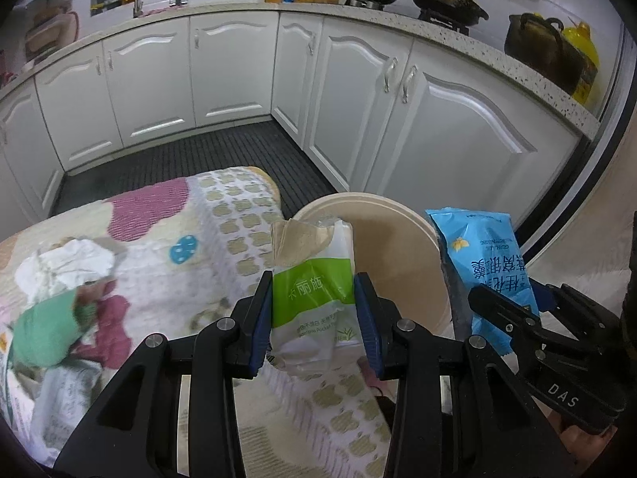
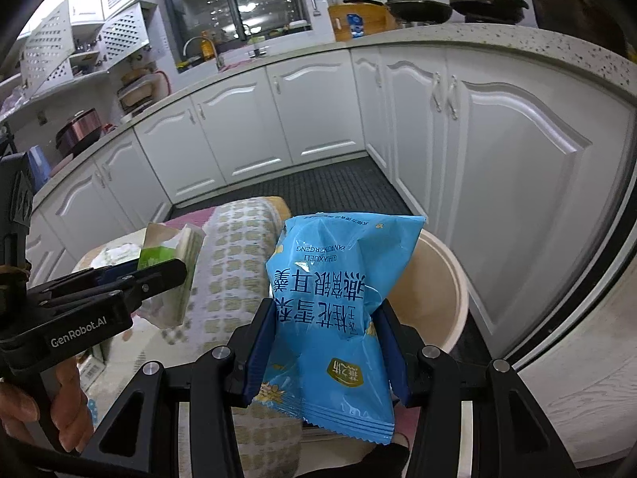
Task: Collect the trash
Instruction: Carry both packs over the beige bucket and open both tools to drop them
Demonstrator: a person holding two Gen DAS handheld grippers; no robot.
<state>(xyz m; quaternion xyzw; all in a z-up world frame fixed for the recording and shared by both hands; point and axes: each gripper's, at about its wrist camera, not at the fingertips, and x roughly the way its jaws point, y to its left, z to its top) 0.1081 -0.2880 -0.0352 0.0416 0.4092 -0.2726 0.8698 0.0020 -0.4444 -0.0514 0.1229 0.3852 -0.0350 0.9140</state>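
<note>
My left gripper (image 1: pixel 314 314) is shut on a green-and-white tissue pack (image 1: pixel 312 290) with brown tissue sticking out, held above the patterned cloth near the beige bin (image 1: pixel 398 247). My right gripper (image 2: pixel 324 342) is shut on a blue snack bag (image 2: pixel 338 310), held just left of and above the bin (image 2: pixel 442 290). The blue bag also shows in the left wrist view (image 1: pixel 485 271), to the right of the bin. The tissue pack shows in the right wrist view (image 2: pixel 175 279). Crumpled white paper (image 1: pixel 67 267) and a green wrapper (image 1: pixel 47 326) lie on the cloth.
A table with a patterned cloth (image 1: pixel 179 223) lies under both grippers. White kitchen cabinets (image 1: pixel 223 67) run along the back and right (image 2: pixel 517 183). A dark ribbed floor mat (image 1: pixel 199 159) lies between. Pots (image 1: pixel 446 0) stand on the counter.
</note>
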